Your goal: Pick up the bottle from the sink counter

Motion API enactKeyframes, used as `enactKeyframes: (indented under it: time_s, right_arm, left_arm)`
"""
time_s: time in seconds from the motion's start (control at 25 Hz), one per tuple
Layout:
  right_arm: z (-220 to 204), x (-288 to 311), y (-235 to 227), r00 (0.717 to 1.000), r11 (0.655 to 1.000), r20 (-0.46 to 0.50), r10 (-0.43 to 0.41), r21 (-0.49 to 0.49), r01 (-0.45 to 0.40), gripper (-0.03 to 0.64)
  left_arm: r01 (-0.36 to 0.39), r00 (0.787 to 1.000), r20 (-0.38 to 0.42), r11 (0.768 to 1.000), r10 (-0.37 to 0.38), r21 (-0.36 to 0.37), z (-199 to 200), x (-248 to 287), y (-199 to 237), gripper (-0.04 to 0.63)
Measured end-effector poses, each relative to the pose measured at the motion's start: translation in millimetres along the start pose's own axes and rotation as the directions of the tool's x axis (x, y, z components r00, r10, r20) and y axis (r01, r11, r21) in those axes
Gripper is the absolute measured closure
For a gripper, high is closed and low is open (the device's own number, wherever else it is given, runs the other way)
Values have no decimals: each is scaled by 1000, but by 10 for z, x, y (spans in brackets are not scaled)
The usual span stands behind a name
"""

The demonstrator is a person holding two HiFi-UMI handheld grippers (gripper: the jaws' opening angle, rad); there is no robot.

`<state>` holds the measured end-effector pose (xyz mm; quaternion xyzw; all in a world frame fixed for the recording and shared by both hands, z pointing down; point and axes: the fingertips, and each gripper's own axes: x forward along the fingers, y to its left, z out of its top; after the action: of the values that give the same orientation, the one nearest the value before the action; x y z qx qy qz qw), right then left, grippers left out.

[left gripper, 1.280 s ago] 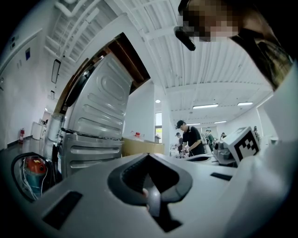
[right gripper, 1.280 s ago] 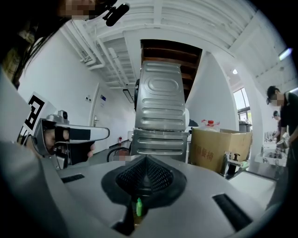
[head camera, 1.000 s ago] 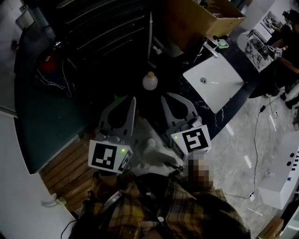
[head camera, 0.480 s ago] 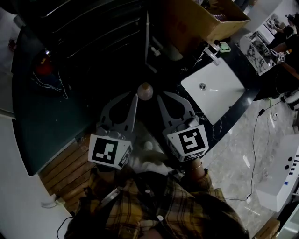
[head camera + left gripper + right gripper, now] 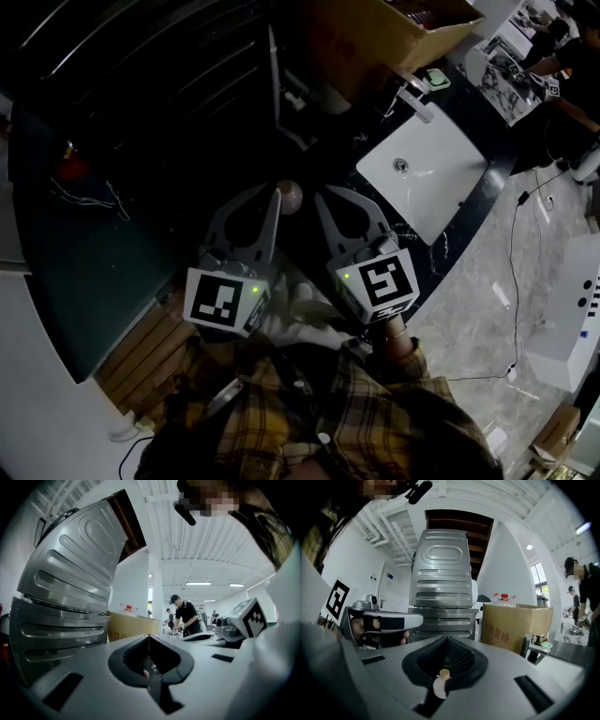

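A small pale pink bottle with a tan cap stands on the dark sink counter. In the head view it sits just past and between my two gripper tips. My left gripper is shut and empty, its tip close to the bottle's left side. My right gripper is also shut and empty, a little to the bottle's right. In the right gripper view the bottle shows low through the gap behind the shut right gripper. In the left gripper view the left gripper has its jaws pressed together.
A white sink basin with a faucet lies to the right. A cardboard box stands behind it. A ribbed grey metal appliance rises beyond the counter. A red object with cables lies far left. People work at the far right.
Both grippers have moved forward toward the bottle. It was well ahead of their tips and now sits between them. Both stay shut.
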<state>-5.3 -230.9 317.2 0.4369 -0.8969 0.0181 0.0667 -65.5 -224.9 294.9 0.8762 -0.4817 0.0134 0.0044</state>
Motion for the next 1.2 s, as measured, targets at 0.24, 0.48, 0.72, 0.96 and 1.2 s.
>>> enactKeyframes:
  time_s: [0.24,0.48,0.72,0.96,1.2]
  right_arm:
    - [-66,122,-43,1000,1000,-13,-14,15,14,601]
    - [-82,192,-63,1000,1000,-22,-13,11,13,601]
    - [-125,226,-91,999,1000,-38,-17,2,17,601]
    - [-113,224,-121,999,1000,-44,-29,-9,29,601]
    - [-158,231,-112,998,1000,-55,-20,-18,19,601]
  left_arm:
    - [5,1000,-15,1000,-5,-14,-115,50,120,575]
    - [33,999,-41,999,-34,-18,-163,127,98,575]
    - [68,996,-53,997,-70,-29,-281,226,84,574]
    - [84,995,-56,996,-86,-38,-360,264,130,574]
    - [119,989,-83,992,-122,-47,-503,308,101,489]
